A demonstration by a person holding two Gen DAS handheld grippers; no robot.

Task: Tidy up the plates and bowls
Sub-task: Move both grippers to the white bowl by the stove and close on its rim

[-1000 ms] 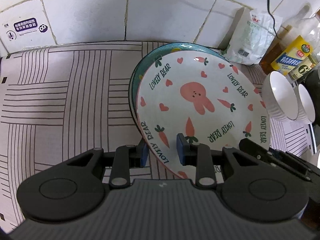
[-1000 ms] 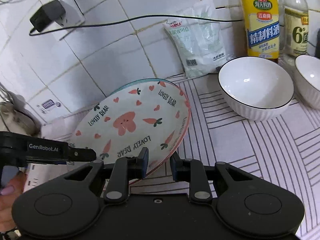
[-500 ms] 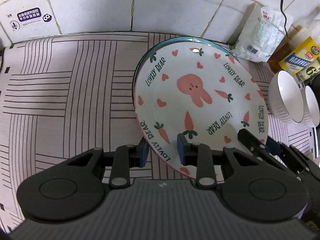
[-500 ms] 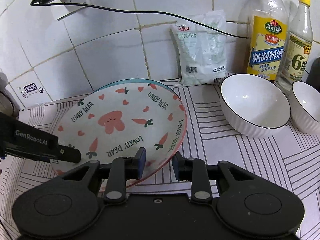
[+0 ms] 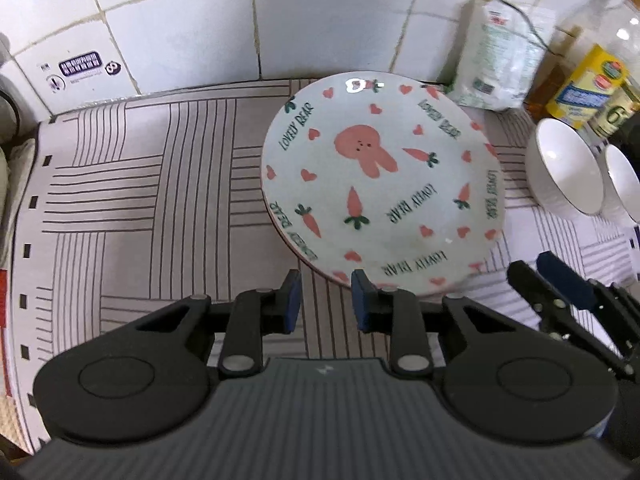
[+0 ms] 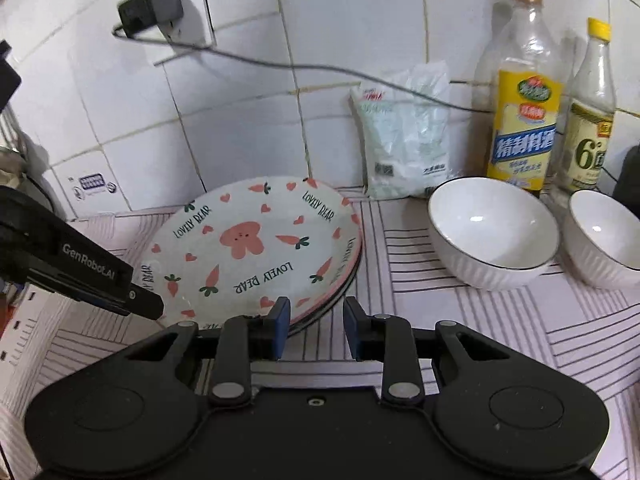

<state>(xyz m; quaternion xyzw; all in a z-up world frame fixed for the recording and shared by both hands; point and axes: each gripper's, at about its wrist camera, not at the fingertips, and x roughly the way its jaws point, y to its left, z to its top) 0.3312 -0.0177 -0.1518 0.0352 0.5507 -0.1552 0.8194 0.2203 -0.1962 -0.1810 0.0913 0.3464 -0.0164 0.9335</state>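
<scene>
Now both grippers, left and right, jaws apart and empty, rabbit plate at twelve o'clock, atop another plate.

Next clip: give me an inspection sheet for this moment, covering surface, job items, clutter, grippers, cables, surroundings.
Surface: pale counter mat with dark line pattern.
Job's things: white rabbit-and-carrot plate stacked on another plate; two white ribbed bowls stand apart to its right.
Clutter: white salt bag, yellow-labelled bottle, clear vinegar bottle.
Grippers: left gripper and right gripper both open at the plate's near edge, nothing held.
Cables: black cable from a wall charger.
Surroundings: white tiled wall.
</scene>
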